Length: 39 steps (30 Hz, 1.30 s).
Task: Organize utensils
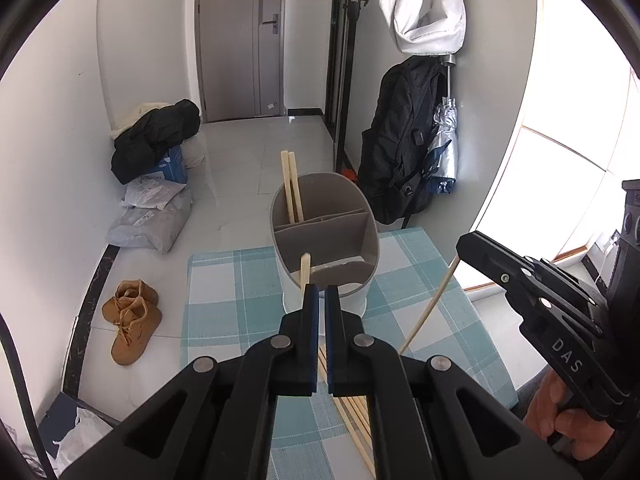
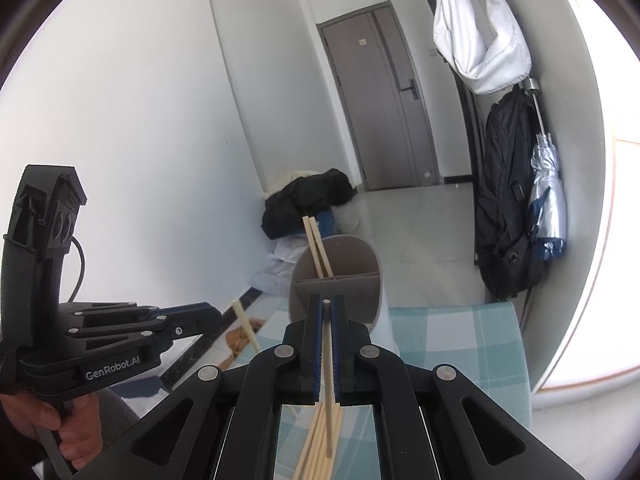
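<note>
A grey divided utensil holder (image 1: 362,240) (image 2: 360,276) stands at the far side of the checked table mat (image 1: 224,280). Two chopsticks (image 1: 291,184) (image 2: 316,248) lean in its far left compartment. My left gripper (image 1: 321,292) (image 2: 218,318) is shut on one chopstick (image 1: 306,270) (image 2: 245,324), whose tip pokes up just before the holder's near rim. To the right of the holder, my right gripper (image 2: 327,304) (image 1: 460,244) is shut on another chopstick (image 2: 328,360) (image 1: 428,308). Several loose chopsticks (image 1: 356,420) (image 2: 316,444) lie on the mat under both grippers.
Brown boots (image 1: 132,320) and grey parcels (image 1: 152,224) lie on the floor left of the table. A black backpack (image 1: 404,140) and folded umbrella (image 1: 444,148) hang on the wall at the right. A person's hand (image 1: 556,412) grips the right handle.
</note>
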Each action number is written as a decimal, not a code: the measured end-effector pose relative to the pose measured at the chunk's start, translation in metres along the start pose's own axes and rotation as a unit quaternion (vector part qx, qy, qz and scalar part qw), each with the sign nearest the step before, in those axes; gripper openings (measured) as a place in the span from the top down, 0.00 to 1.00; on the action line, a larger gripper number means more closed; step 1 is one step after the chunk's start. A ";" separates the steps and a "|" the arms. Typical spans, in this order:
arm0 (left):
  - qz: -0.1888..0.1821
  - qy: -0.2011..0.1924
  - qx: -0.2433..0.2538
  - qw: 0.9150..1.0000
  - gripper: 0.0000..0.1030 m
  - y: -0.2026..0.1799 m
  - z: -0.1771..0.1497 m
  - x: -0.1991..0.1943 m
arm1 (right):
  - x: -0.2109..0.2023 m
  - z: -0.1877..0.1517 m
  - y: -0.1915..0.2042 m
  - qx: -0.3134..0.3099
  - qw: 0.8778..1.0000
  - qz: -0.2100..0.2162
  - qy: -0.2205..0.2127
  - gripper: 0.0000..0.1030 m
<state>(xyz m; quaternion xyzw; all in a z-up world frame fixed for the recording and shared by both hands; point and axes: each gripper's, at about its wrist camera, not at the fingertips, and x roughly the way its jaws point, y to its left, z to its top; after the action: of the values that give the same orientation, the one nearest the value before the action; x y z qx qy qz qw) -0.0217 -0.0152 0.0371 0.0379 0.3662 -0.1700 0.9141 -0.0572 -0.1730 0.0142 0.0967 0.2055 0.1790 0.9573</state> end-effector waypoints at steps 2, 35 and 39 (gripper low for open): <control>-0.005 0.001 0.001 1.000 1.00 0.000 0.003 0.000 | 0.000 0.003 -0.001 0.001 1.000 0.003 -0.001 0.97; 0.055 0.205 -0.120 0.970 0.50 0.132 -0.040 0.174 | 0.011 0.000 -0.043 0.055 0.998 -0.010 0.012 0.97; 0.078 0.231 -0.096 0.965 0.50 0.131 -0.040 0.195 | 0.017 0.000 -0.050 0.064 0.998 -0.011 0.020 0.97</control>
<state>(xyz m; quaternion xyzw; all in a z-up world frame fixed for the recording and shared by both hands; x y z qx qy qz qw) 0.1278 0.0609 -0.1325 0.0168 0.5776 -0.0488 0.8147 -0.0273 -0.2119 -0.0047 0.1516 0.2365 0.1570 0.9468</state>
